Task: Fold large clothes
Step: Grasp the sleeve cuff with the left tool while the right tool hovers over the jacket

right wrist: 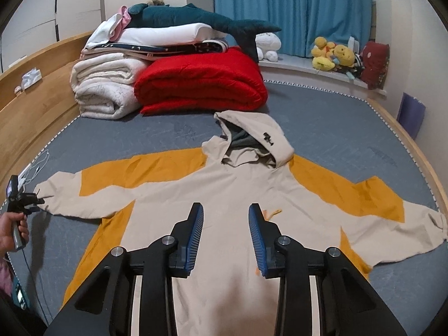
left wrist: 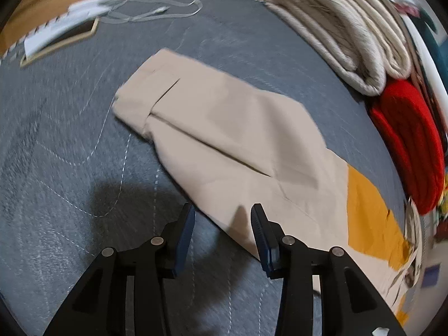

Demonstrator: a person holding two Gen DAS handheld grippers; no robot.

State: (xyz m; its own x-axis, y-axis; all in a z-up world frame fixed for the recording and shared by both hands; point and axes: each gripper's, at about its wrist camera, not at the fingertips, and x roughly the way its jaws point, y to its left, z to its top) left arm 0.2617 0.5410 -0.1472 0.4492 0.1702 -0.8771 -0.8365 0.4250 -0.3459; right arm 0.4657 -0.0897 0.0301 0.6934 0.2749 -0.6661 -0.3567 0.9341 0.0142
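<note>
Lying flat on the grey bed [right wrist: 350,128], the hoodie [right wrist: 224,190] spreads beneath our right gripper [right wrist: 226,218]; our left gripper [left wrist: 222,218] hovers over its sleeve [left wrist: 224,128]. Both jaws stand partly open, gripping nothing.

Black hand-held gripper [right wrist: 225,235] w/ ribbed blue pads [right wrist: 196,238].

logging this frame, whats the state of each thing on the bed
hoodie: spread flat, unfolded, sleeves out
hood: bunched, tilted up
left sleeve: flat on bed
left hand-held gripper: open, at the left sleeve
right hand-held gripper: open, over the body
red blanket: folded
white blanket: folded
</note>
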